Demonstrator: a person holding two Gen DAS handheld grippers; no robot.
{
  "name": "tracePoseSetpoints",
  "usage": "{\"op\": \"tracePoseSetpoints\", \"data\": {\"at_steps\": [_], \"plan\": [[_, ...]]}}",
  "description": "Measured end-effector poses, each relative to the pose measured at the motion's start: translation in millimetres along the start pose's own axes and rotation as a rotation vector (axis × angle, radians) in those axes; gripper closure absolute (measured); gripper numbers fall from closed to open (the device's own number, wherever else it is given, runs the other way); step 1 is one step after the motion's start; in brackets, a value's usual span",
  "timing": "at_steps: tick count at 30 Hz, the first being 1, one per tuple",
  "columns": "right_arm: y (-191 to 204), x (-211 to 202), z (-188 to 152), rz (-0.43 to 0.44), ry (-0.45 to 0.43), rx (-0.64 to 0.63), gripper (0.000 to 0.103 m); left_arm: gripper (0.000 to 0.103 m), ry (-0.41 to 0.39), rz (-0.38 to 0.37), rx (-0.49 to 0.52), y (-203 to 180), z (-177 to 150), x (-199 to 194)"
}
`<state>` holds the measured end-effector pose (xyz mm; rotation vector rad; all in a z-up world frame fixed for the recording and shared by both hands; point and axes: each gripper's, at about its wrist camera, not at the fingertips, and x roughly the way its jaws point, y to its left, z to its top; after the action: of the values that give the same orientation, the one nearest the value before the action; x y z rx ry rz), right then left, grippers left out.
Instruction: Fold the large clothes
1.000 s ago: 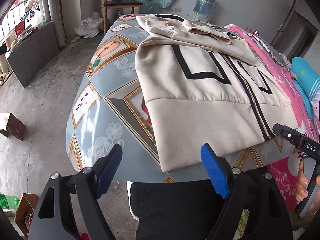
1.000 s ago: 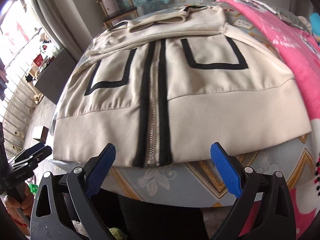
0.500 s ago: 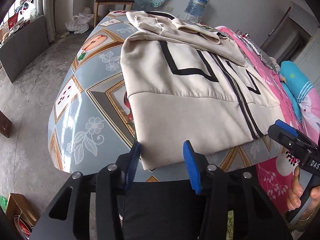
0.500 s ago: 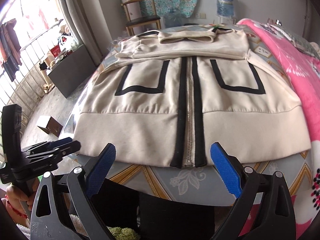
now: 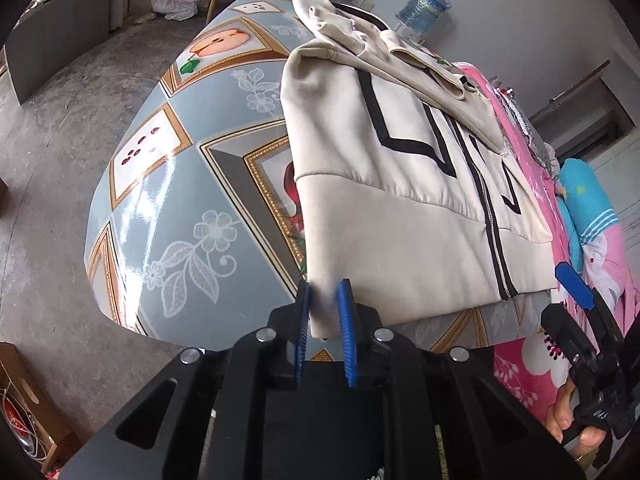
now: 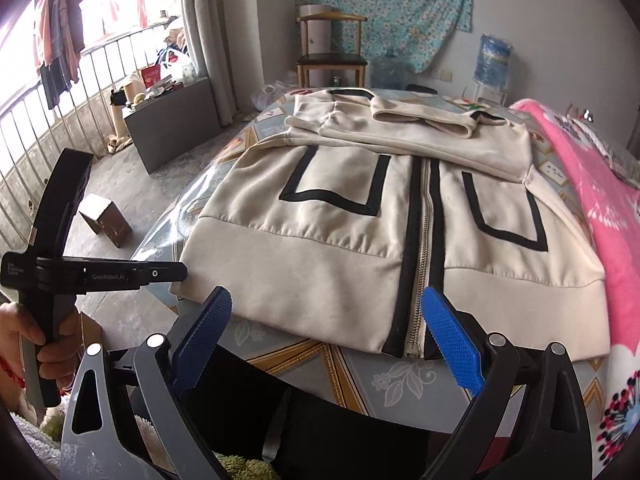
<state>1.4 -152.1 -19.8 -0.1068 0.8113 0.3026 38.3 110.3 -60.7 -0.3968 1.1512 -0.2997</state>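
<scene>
A cream zip jacket (image 5: 400, 184) with black stripes lies flat on the table, sleeves folded across its top; it also shows in the right wrist view (image 6: 360, 232). My left gripper (image 5: 325, 312) is shut on the jacket's near left hem corner, with the cloth pinched between the blue pads; it also appears in the right wrist view (image 6: 176, 272) at that corner. My right gripper (image 6: 328, 344) is open, just short of the hem by the zip (image 6: 418, 312), holding nothing. It shows at the right of the left wrist view (image 5: 576, 292).
The table (image 5: 168, 208) has a glossy blue-grey patterned cloth. A pink blanket (image 6: 600, 200) lies along the table's right side. A wooden chair (image 6: 332, 52) and a water bottle (image 6: 494, 60) stand at the far wall. A cardboard box (image 6: 104, 220) sits on the floor at left.
My left gripper moved forward to the hem corner and closed on it. My right gripper stayed open and swung to the right along the hem.
</scene>
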Motion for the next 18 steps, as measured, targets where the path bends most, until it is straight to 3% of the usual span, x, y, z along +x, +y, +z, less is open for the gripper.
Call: {"op": "tracePoseSetpoints", "data": {"at_steps": [8, 14, 18], "plan": [[31.5, 13.1, -2.4, 0.018, 0.045, -0.135, 0.011, 0.096, -0.005, -0.120, -0.072, 7.4, 4.6, -13.9], [59.7, 23.1, 2.0, 0.162, 0.048, -0.169, 0.011, 0.096, -0.029, -0.204, -0.060, -5.7, 13.9, -31.7], [73.1, 32.8, 6.2, 0.207, 0.030, -0.176, 0.011, 0.096, -0.042, -0.252, -0.064, -10.6, 20.8, -38.7]]}}
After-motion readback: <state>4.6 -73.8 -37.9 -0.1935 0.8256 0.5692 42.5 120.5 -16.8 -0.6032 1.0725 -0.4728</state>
